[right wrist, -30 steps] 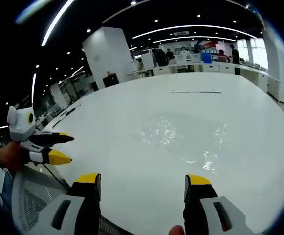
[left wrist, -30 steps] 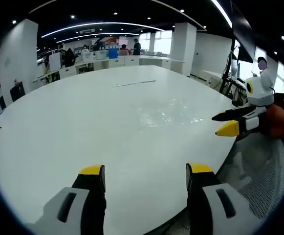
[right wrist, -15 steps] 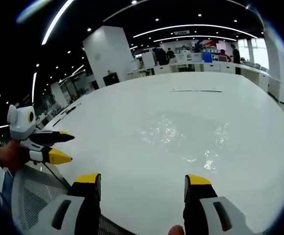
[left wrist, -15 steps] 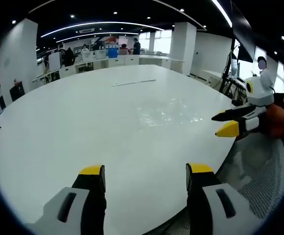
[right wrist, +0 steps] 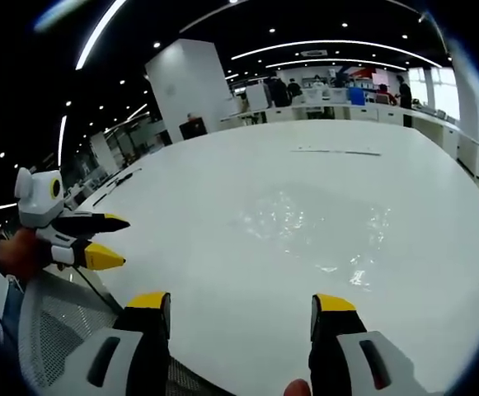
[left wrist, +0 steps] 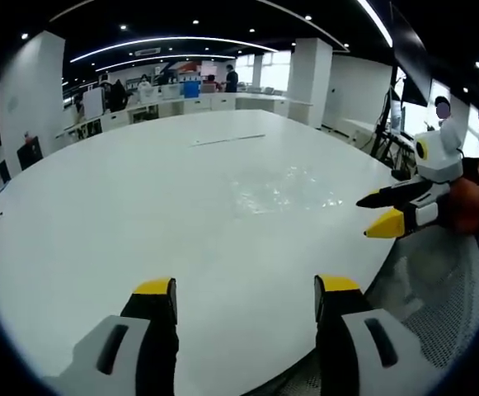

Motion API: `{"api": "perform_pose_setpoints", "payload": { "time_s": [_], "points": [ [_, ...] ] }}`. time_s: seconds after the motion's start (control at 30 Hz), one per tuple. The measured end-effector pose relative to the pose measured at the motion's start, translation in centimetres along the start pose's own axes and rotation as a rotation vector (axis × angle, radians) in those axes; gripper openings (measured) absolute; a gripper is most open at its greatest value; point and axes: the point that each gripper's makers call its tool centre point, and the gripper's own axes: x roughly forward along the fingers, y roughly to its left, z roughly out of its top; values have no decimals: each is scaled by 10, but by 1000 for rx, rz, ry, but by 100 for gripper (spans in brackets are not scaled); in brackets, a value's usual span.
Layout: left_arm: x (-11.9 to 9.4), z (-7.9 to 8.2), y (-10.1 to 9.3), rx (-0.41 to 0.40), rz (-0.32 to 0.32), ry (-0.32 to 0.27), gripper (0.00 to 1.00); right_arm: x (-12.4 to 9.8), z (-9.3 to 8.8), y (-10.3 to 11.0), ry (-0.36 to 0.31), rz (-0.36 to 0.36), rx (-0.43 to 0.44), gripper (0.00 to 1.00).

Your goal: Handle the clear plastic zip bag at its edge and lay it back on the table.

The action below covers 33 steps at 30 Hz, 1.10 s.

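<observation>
Left gripper view: the left gripper (left wrist: pixel 245 299) rises from six o'clock with its two yellow-tipped jaws spread wide and nothing between them, held over the near edge of the white table (left wrist: pixel 124 214). The bag (left wrist: pixel 284 190) lies flat on the tabletop at about one o'clock from the jaws, well apart from them, showing as a patch of crinkled glints on the white surface. The right gripper (left wrist: pixel 379 211) comes in at three o'clock, just past the table's rim, its jaws parted with a clear gap and pointing toward the bag without touching it; a hand (left wrist: pixel 470 206) holds it from behind. A thin strip (left wrist: pixel 227 140) lies on the table at twelve o'clock, far beyond the bag. Counters and people (left wrist: pixel 124 92) stand at the far wall around eleven o'clock.

From the right gripper view, the right gripper (right wrist: pixel 243 309) also stands at six o'clock, jaws wide apart and gripping nothing, above the table (right wrist: pixel 181 206) edge. The bag (right wrist: pixel 321 227) lies flat at about one o'clock ahead of the jaws, near but not touched. The left gripper (right wrist: pixel 111 241) shows at nine o'clock off the table's rim, jaws parted, held by a hand (right wrist: pixel 16 254). A mesh chair back (right wrist: pixel 58 322) sits below it at about eight o'clock. The strip (right wrist: pixel 335 152) lies beyond the bag at twelve o'clock.
</observation>
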Motion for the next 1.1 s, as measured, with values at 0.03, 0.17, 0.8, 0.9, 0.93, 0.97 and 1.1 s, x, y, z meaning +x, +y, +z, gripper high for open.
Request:
{"api": "perform_pose_setpoints", "payload": {
  "time_s": [0.03, 0.17, 0.8, 0.9, 0.93, 0.97, 1.1],
  "points": [
    [0, 0, 1, -3, 1, 0, 66, 0, 0, 0, 1, 0, -1, 68],
    [1, -1, 0, -3, -1, 3, 66, 1, -1, 0, 3, 1, -1, 68],
    [-1, 0, 2, -21, 6, -3, 65, 25, 10, 3, 42, 27, -64, 67],
    [-1, 0, 3, -19, 9, -7, 65, 36, 20, 1, 40, 27, -93, 66],
    [-1, 0, 3, -18, 9, -8, 65, 41, 25, 1, 41, 28, -107, 66],
    [0, -1, 4, -19, 8, -7, 65, 46, 28, 1, 42, 29, -117, 66],
    [0, -2, 3, -25, -1, -3, 64, 69, 39, -2, 51, 34, -145, 66]
  ]
}}
